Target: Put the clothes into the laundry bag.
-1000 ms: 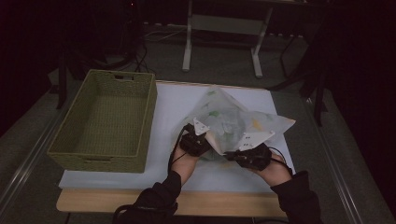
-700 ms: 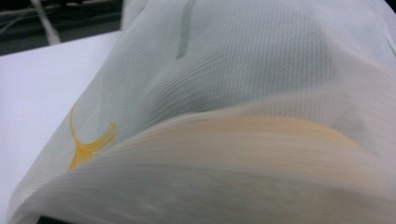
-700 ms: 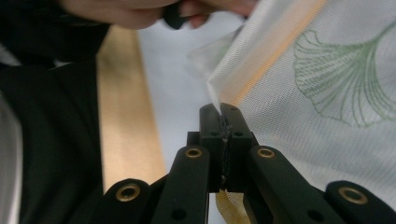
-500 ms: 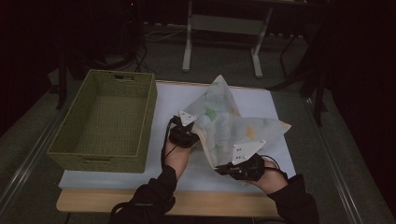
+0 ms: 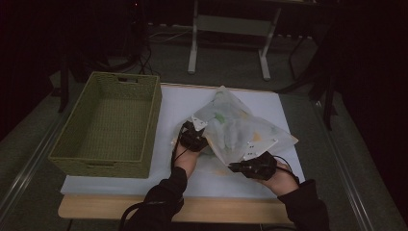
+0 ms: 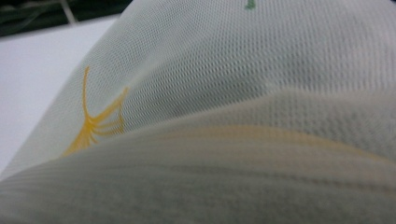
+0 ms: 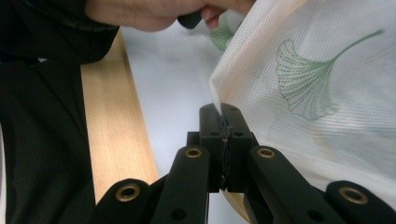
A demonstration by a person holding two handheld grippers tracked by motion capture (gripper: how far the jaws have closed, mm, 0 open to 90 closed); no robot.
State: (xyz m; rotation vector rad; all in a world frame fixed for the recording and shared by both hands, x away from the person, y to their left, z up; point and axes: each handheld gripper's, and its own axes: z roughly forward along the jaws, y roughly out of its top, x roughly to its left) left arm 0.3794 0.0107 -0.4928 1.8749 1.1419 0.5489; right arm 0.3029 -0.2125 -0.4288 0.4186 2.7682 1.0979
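A sheer white cloth printed with green and yellow ginkgo leaves is held up off the white table like a tent between the two grippers. My left gripper holds the cloth's left edge; the fabric drapes over its camera and hides the jaws. My right gripper sits nearer the front edge. Its jaws are pressed together on a corner of the cloth, with the pinch at the right gripper's tip.
A green woven basket, with nothing in it, stands at the table's left side, close to the left hand. The wooden front edge runs just behind the right gripper. The other hand and a dark sleeve show beyond it.
The grippers have drawn apart: the left one went left and away, the right one back toward the front edge. The cloth between them has spread out and risen.
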